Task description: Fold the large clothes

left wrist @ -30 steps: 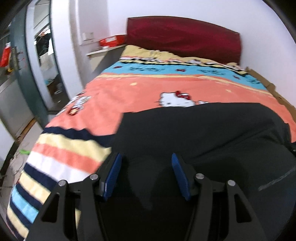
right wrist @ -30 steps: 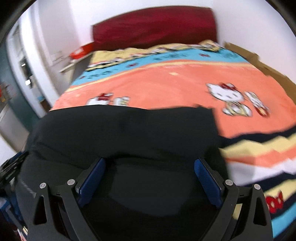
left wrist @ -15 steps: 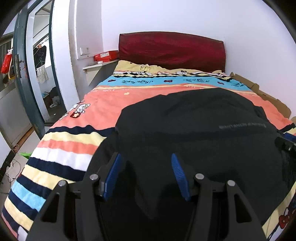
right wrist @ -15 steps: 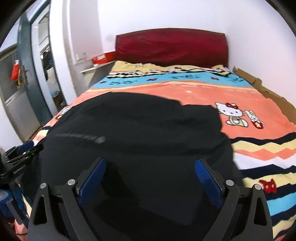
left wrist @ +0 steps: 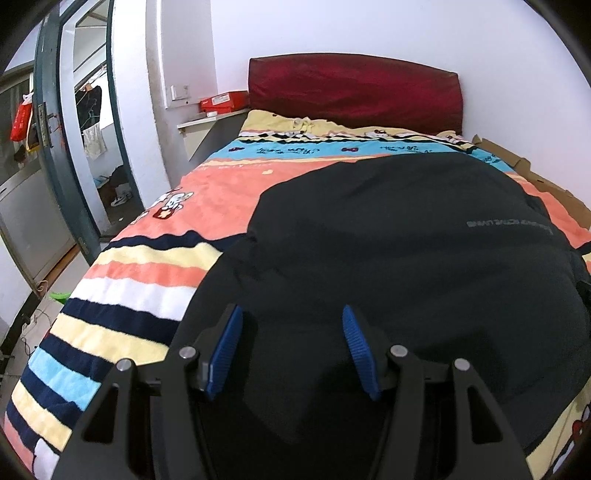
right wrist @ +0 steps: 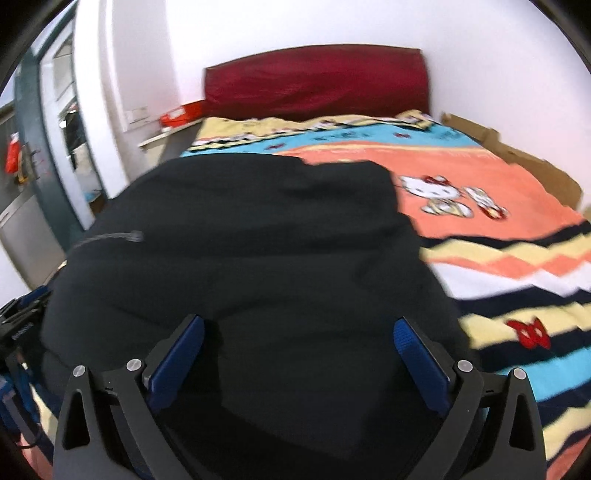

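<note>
Two hand-held grippers pointed down the length of a bed, each with black plastic arms and ribbed blue pads. Spread between them lay a large black fabric garment, covering most of the near half of the striped and cartoon-printed blanket. It carried a faint line of grey lettering toward its right side in the left wrist view, too small and skewed to read.

On the left gripper the jaws stood moderately apart, with dark cloth filling the gap between the pads. Black on black, with shadow beneath, made it hard to tell whether the pads pressed on a fold or merely hovered over it. The right gripper had its jaws set wider, and the black cloth ran under and between its pads as well; no pinch was visible there, though motion blur softened the whole right wrist view.

Beyond the garment, the blanket's orange and blue bands ran up to a dark red padded headboard against a white wall. Flattened brown cardboard lined the bed's right edge, partly cut off by the lens rim. A red box sat on a pale shelf beside the headboard. At the far left of the right wrist view part of the other gripper's black frame showed, mostly out of frame. The garment's near edge dropped out of sight below both grippers' bodies.
</note>
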